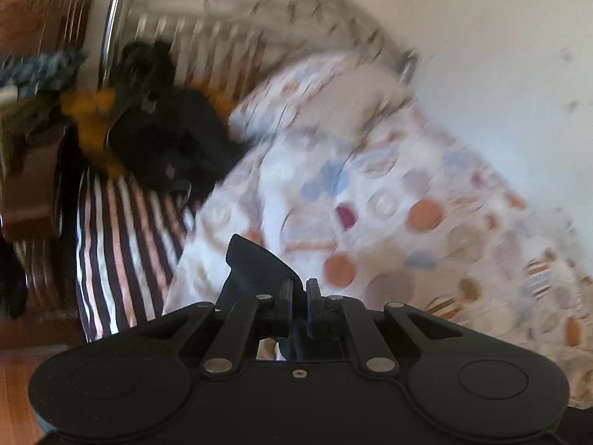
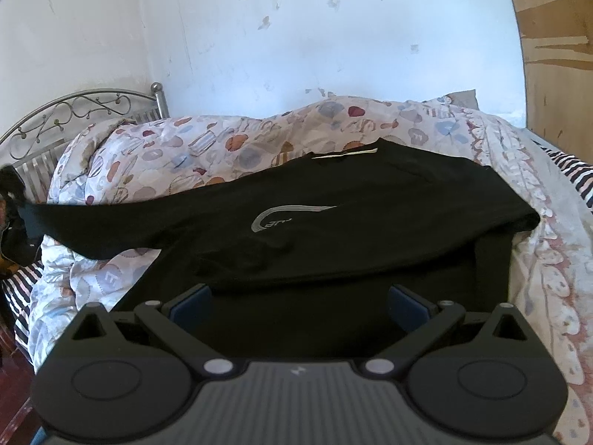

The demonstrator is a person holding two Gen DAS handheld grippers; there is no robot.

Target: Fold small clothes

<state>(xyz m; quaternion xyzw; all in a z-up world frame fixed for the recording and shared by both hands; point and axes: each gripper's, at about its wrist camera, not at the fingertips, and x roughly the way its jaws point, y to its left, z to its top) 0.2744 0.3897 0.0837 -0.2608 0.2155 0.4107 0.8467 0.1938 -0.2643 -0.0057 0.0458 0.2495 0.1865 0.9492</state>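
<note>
Far to the left of the right gripper (image 2: 299, 298), one long sleeve of the black cloth shirt with a grey logo (image 2: 333, 230) is pulled out tight and lifted. Pinching a fold of that black cloth is the left gripper (image 1: 299, 296), its jaws squeezed close together. Beyond it sits a dark pile of clothes (image 1: 166, 141) on the striped sheet (image 1: 122, 244). Under the right gripper, the shirt lies spread flat on the white quilt with coloured spots (image 2: 155, 155). That gripper hangs just above the shirt's near edge with its jaws wide apart, holding nothing.
</note>
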